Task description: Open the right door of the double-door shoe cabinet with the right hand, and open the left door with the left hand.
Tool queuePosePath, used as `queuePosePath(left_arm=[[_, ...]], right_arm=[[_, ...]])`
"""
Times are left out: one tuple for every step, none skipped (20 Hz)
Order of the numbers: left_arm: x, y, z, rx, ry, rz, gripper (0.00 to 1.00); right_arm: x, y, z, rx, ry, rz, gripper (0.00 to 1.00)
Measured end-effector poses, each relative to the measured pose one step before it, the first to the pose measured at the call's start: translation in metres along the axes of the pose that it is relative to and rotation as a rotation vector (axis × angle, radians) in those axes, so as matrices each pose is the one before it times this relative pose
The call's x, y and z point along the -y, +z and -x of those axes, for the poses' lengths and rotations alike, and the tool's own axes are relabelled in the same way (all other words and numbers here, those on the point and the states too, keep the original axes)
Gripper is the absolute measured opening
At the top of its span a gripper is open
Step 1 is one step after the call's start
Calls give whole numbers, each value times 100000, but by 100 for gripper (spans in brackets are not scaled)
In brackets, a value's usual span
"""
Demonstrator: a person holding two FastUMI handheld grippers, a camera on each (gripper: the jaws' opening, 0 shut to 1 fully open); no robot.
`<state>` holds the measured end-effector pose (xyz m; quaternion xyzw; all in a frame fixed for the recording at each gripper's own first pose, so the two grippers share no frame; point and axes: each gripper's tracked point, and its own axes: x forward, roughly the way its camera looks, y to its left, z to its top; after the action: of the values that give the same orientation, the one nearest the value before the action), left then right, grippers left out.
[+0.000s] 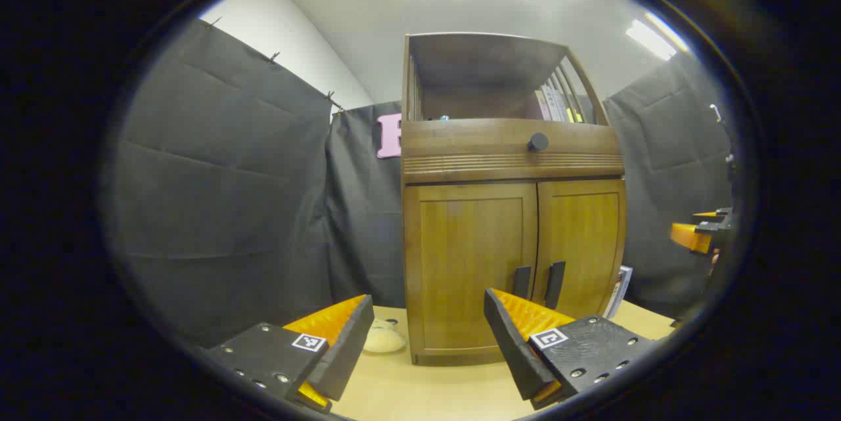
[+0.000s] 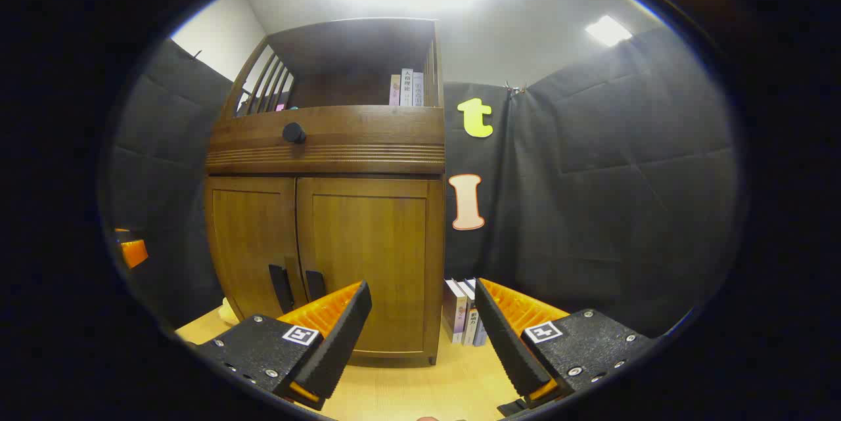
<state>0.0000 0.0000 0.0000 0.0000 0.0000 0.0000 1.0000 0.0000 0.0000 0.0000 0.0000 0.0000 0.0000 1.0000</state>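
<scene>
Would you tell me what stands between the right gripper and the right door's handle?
Nothing: in the right gripper view, only bare tabletop separates the right gripper from the handle.

Each claw is built alike: the left claw [image 1: 426,342] and the right claw [image 2: 420,335] are formed of two wedge-shaped fingers with ribbed inner faces. A flat, textured mounting block is fixed to each finger by small silver screws (a square black-and-white marker is stuck on top).
</scene>
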Motion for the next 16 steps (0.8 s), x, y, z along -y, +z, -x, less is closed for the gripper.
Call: queuePosePath(left_arm=[[115, -31, -1, -183, -304, 542, 96], [181, 60, 77, -85, -188, 543, 96], [171, 95, 115, -59, -183, 99, 96], [73, -79, -51, -4, -217, -521, 96], [141, -6, -82, 78, -56, -989, 96], [29, -133, 64, 31, -79, -923, 96], [159, -130, -76, -298, -271, -470, 88], [95, -297, -62, -609, -362, 38, 100], [57, -179, -114, -502, -239, 303, 100], [-97, -230, -44, -323, -119, 406, 100], [2, -71, -87, -410, -238, 374, 94], [-110, -276, -207, -473, -39, 402, 87], [-71, -245, -33, -631, -117, 542, 87], [-32, -146, -118, -670, -271, 715, 87], [-62, -115, -187, -756, -168, 856, 96], [-185, -108, -47, -556, -50, 744, 96]], right_arm=[[-229, 44, -74, 42, 425, 219, 97], [-158, -131, -60, -342, 449, 476, 97], [-277, -128, -176, -437, 738, 232, 97], [-252, -175, -95, -492, 661, -207, 97], [-327, -56, -64, -435, 658, -701, 98], [-215, -185, -63, -309, 404, -649, 98], [-254, -158, -75, -629, 474, -535, 98], [-272, -200, -80, -559, 562, -364, 98], [-241, -77, -30, -224, 417, 15, 98], [-87, -1, -85, 42, 157, 365, 97], [-89, 15, -10, 18, -49, 449, 97], [-148, -183, -55, 76, 167, 240, 97], [-237, -57, -82, -64, 296, 103, 97], [-245, -179, -179, -449, 535, 34, 97], [-320, -118, -206, -656, 666, -155, 97], [-360, -85, -270, -439, 732, -400, 97]])
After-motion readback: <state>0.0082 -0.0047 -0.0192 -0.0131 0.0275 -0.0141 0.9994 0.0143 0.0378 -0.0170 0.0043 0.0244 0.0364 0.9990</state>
